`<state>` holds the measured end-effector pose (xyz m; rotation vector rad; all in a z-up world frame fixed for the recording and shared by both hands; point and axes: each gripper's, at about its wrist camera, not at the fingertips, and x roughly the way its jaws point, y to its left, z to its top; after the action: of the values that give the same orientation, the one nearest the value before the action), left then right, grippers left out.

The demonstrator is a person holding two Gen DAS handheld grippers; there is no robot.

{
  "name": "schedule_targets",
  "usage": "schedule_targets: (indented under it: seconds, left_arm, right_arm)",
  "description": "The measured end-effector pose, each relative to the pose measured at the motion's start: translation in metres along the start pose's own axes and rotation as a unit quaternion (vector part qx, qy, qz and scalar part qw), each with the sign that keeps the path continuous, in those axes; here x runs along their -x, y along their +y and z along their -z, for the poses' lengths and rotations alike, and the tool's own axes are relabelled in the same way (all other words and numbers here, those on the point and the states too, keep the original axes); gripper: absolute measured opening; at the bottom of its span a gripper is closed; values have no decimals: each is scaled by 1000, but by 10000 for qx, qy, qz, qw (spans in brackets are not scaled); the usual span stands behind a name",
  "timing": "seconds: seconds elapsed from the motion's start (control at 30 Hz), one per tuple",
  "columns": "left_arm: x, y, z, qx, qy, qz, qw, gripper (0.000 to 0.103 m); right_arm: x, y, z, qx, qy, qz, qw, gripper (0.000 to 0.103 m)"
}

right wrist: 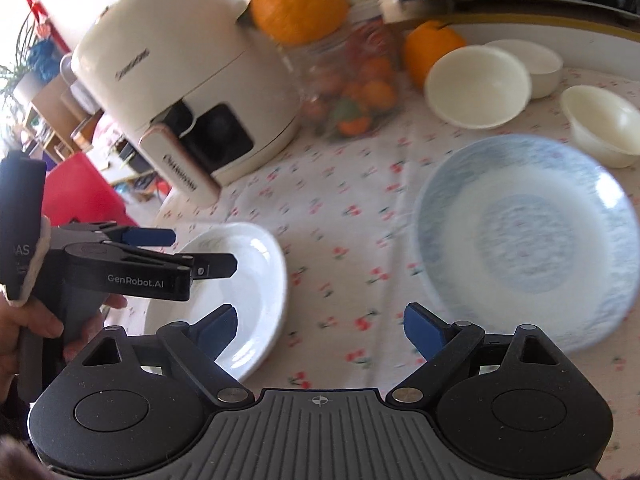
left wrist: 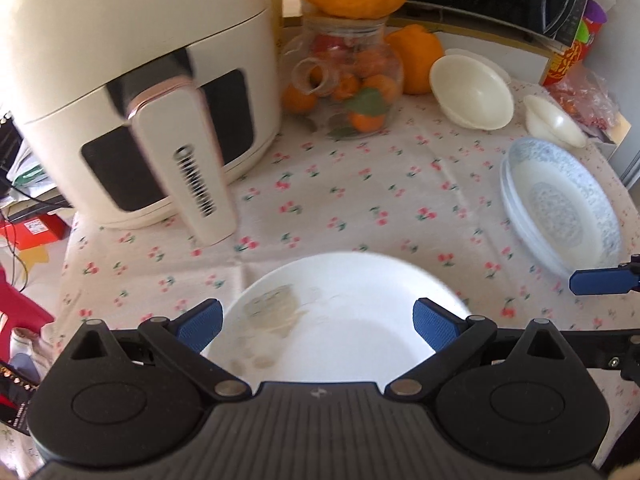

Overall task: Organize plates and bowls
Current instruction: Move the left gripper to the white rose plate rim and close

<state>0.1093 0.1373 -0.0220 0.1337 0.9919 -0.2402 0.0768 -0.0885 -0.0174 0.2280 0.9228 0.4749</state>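
Both tongs (left wrist: 318,326) (right wrist: 320,330) gape wide, empty, above the cherry-print tablecloth (left wrist: 340,200).

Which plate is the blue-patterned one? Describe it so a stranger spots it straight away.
Start at the big cream air fryer on the flowered tablecloth, then look across past the glass jar of oranges. The blue-patterned plate lies in front of the cream bowls. Unlike the plain white plate nearby, it has a mottled blue rim and a blue centre.
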Motion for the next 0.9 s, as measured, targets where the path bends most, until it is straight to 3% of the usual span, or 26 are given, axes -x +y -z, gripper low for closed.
schedule_targets:
  seconds: [0.63, 0.77, 0.83, 0.9]
  left_arm:
    - [-7, 35, 29, 192, 458, -4, 9988, 57]
    - [-7, 37, 31, 232, 535, 17, 9983, 54]
    - [-6, 37, 32, 238, 525, -8, 9983, 52]
    - [-6, 38, 32, 266, 520, -35, 9983, 49]
  right_arm:
    - [-46, 39, 33, 638, 159, -290, 9974, 91]
    - [-50, 41, 35, 615, 184, -296, 9975, 90]
    - [-51, 42, 35, 673, 150, -264, 9973, 87]
    - [-50, 42, 35, 707, 123, -252, 9971, 77]
